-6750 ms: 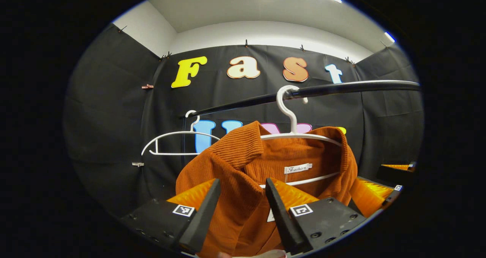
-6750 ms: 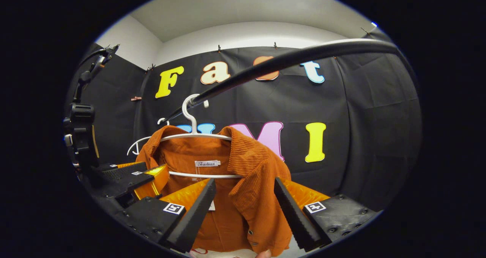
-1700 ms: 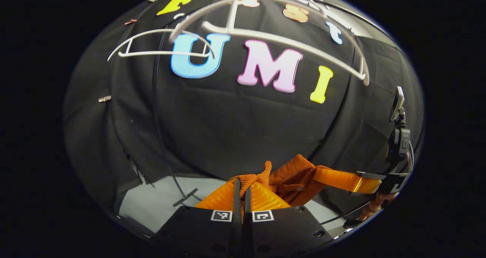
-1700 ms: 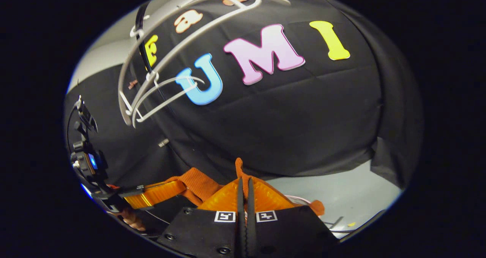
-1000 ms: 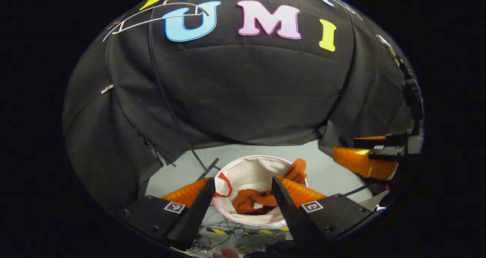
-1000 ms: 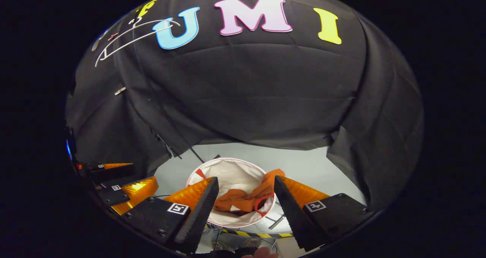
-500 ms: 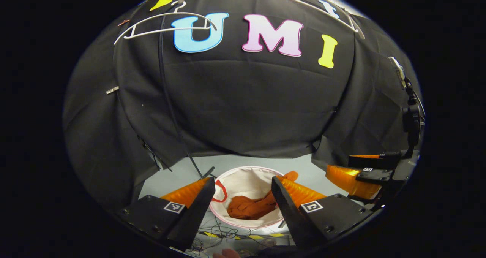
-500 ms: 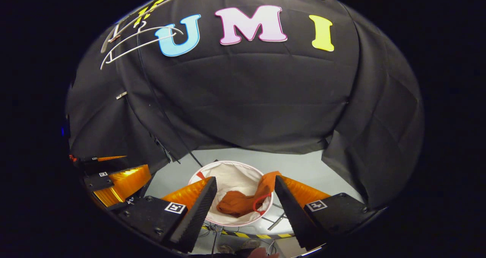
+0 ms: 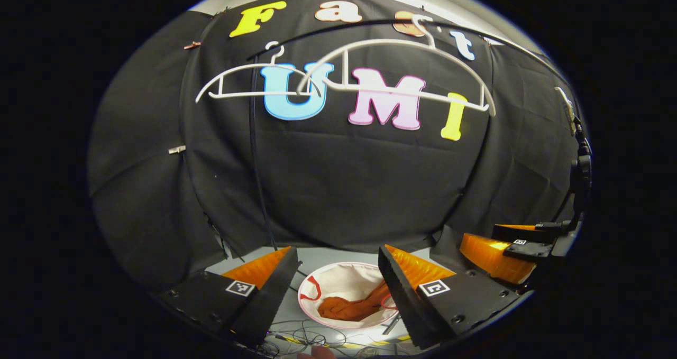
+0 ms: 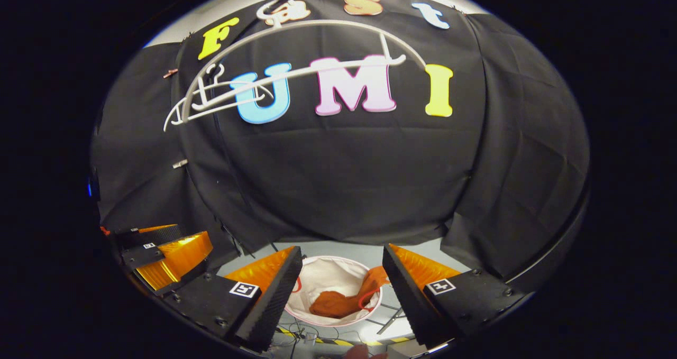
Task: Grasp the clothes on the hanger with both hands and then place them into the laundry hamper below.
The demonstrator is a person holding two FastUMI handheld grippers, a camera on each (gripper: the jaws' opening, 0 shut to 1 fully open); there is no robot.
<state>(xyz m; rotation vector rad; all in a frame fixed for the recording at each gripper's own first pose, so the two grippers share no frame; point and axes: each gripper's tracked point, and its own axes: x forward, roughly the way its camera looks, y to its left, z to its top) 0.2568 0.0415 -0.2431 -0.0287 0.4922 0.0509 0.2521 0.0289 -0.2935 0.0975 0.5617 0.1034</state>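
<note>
Left gripper view shows the right hand-held gripper (image 9: 515,248) at its right edge, beside a dark camera mount on a stalk (image 9: 579,168); the right gripper view instead shows the left hand-held gripper (image 10: 158,245) low at its left edge. In its own view, the left hand-held gripper (image 9: 338,274) has its fingers spread wide with nothing between them, and the right hand-held gripper (image 10: 342,274) in its view is likewise wide open and empty. No readable label or brand shows; the small square markers on the fingers cannot be read. Below, on the pale floor (image 9: 317,256), stands a round white laundry hamper (image 9: 338,272) with red handle loops. The orange clothes (image 9: 351,309) lie crumpled inside it, one fold draped up over its rim (image 10: 376,277). Two bare white hangers (image 9: 402,79) hang from a dark rail (image 9: 328,28) high up. Cables and striped tape lie on the floor beside the hamper.
</note>
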